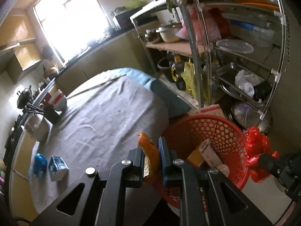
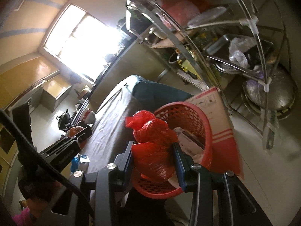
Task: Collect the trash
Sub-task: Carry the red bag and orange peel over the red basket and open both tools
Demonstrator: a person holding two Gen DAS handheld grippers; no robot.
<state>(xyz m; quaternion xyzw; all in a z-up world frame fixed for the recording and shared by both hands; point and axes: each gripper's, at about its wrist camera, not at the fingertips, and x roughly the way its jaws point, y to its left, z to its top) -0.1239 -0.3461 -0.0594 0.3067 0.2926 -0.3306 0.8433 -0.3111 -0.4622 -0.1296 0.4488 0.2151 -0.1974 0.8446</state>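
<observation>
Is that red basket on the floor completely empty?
No: the red basket already holds a flat white carton and other bits, as the left wrist view shows.

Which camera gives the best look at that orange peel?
The left wrist view: the orange peel sits front and centre, pinched in the left gripper. The right wrist view shows only a small orange glimpse at that gripper's tip.
</observation>
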